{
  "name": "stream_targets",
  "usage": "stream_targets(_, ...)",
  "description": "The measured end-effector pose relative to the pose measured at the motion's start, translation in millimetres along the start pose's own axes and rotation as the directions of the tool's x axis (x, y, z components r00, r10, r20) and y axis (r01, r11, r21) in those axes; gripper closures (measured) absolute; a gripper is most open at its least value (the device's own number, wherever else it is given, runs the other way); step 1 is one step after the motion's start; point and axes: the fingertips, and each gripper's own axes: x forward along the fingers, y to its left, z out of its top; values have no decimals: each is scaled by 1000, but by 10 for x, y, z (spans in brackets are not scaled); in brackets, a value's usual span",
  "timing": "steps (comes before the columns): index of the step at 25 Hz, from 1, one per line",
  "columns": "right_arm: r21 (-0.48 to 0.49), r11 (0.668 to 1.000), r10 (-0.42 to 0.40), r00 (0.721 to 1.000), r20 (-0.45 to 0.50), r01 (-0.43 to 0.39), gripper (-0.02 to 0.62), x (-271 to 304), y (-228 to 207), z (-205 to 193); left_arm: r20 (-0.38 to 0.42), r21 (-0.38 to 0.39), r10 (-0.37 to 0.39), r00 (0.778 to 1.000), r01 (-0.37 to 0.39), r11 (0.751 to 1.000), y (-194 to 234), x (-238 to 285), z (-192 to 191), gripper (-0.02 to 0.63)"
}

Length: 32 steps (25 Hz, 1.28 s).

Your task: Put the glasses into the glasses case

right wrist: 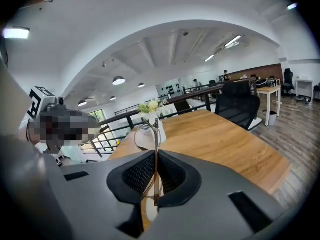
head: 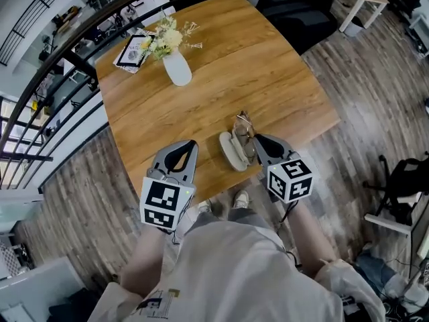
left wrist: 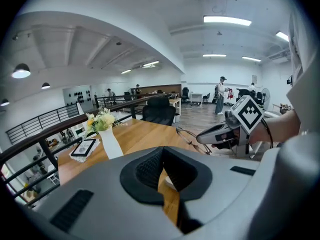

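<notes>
We find little writing to read. The card [head: 133, 51] beside the white vase [head: 177, 69] at the upper left of the head view carries print too small to make out. The marker cubes on both grippers show only black-and-white square patterns, and the print on the person's shirt at the bottom edge is not legible either.

Both forearms come up from the bottom of the head view, with the grippers pointing toward the wooden table [head: 221, 66]. The left gripper [head: 193, 144] sits left of centre over the table's near edge. In its own view, we see the left gripper's [left wrist: 163, 149] tips together with nothing between them.

The right gripper [head: 257, 141] lies right of centre. It is clamped on the glasses [head: 244, 127], and its own view shows the thin frame [right wrist: 156, 134] standing upright between the pads of the right gripper [right wrist: 156, 151].

The glasses case [head: 232, 151] lies open on the table near its front edge, between the two grippers and just left of the right gripper's tips. The glasses stand at its upper right end. We cannot tell whether they touch it.
</notes>
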Motion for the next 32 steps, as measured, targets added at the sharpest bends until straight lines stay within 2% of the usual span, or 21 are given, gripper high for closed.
stream_targets(10,63,998,-18,981,-191,30,555,517,-111,-859,-116,-54,-45,992,39,998,-24,243,-578,589)
stream_targets(19,70,997,-20,946,-325,46,555,869,-143,-1426,-225,-116,-105,969,81,990,-88,467,-1120,589)
stream_targets(23,97,994,-12,932,-363,51,555,998,-128,-1611,-245,-129,-125,961,96,987,-117,482,-1231,589)
stream_targets(32,54,996,-41,900,-434,72,554,1184,-205,-1845,-276,-151,-156,948,118,982,-143,412,-1355,589)
